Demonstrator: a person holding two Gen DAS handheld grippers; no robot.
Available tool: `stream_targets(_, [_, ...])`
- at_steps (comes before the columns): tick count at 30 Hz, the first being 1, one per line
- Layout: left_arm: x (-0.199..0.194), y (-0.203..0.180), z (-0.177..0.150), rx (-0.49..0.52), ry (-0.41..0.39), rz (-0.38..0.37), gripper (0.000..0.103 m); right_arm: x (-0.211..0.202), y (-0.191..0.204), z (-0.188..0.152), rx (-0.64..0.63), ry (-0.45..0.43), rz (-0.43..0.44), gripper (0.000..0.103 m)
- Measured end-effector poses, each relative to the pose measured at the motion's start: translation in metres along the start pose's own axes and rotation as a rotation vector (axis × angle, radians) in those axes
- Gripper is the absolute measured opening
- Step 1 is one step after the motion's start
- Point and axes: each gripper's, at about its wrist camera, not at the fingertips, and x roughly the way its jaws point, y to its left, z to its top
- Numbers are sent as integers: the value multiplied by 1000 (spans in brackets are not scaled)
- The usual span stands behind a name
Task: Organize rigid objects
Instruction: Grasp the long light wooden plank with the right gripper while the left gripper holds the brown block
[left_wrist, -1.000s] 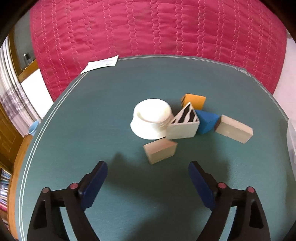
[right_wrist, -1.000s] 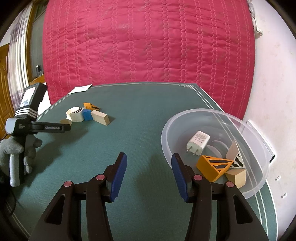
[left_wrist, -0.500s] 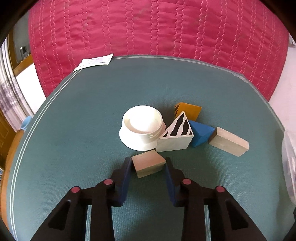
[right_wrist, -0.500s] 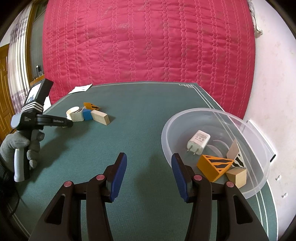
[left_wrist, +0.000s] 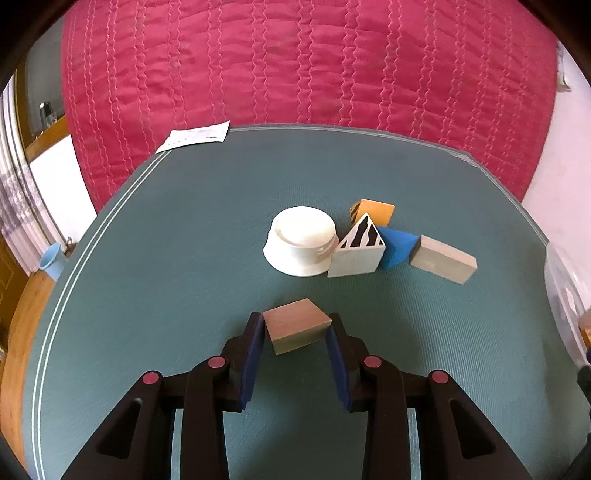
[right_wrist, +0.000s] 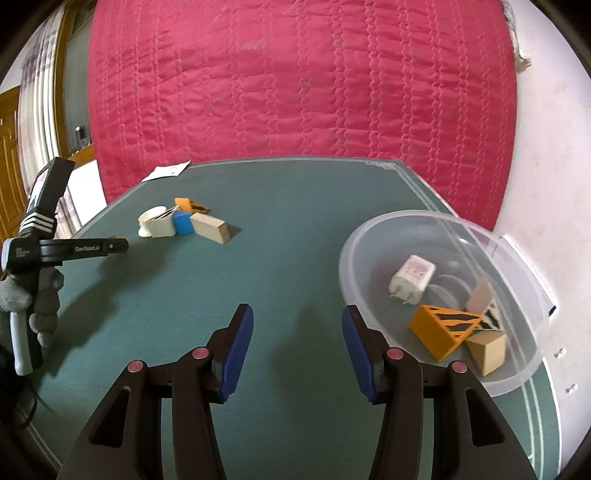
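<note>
Now that the left tool has closed on the plain wooden block and drawn it clear of the pile, where a second ago it lay against the white cap and striped wedge, the pick looks done and the carry to the clear bowl at the desk's right is next; the right tool hovers partly open, empty, just beside that bowl

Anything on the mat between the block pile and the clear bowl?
No. In the right wrist view, only bare green mat lies between the block pile and the clear bowl.
</note>
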Motion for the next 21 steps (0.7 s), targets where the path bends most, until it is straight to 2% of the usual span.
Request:
stream_targets(7, [-13,12,-5,4,-22,-16,36,19,23,14,14,60,100,52])
stream_targets(14, [-14,16,-8,-1,-20,-29,36,49,43,36,32,114,156,52])
stream_targets(21, [-16,15,-11,8,-22,-46,36,84,58,51,52,155,160,52])
